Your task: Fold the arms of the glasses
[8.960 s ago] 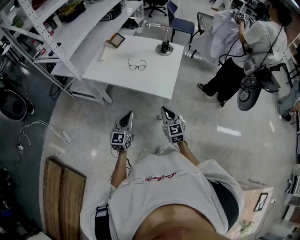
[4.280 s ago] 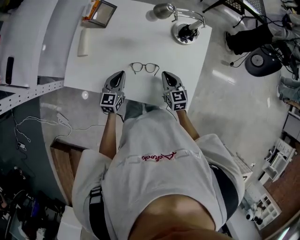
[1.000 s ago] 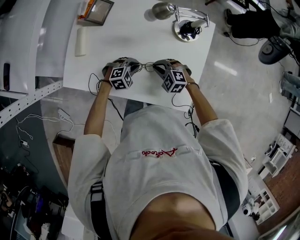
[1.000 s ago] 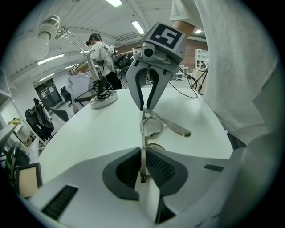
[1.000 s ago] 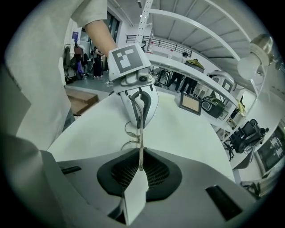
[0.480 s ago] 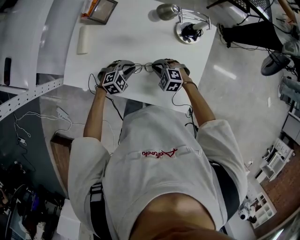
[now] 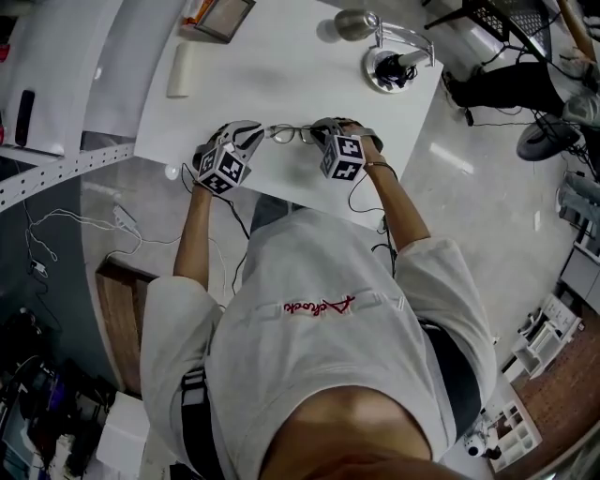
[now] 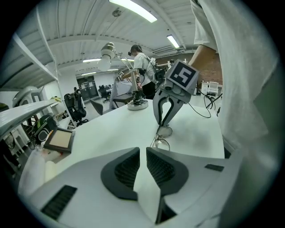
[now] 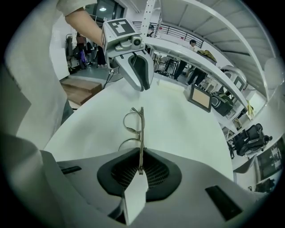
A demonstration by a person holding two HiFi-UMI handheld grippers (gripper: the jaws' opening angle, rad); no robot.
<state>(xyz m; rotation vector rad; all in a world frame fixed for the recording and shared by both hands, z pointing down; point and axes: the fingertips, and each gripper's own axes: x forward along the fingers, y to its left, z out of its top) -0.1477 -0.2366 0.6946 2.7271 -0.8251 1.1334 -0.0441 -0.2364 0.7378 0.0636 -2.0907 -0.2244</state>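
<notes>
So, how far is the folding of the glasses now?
Done: both grippers are at the glasses on the table. In hand: right gripper is shut on one end of them; left gripper, jaws slightly apart, holds nothing. Left: the folding itself; I cannot see any arm folded yet.

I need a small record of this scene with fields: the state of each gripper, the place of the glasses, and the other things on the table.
glasses: over the white table, between the two grippers; whether resting or lifted is unclear
right gripper: jaws shut on one end of the glasses
left gripper: jaws a narrow gap apart, nothing between them, glasses just ahead
other things: desk lamp and framed panel at the table's far side
</notes>
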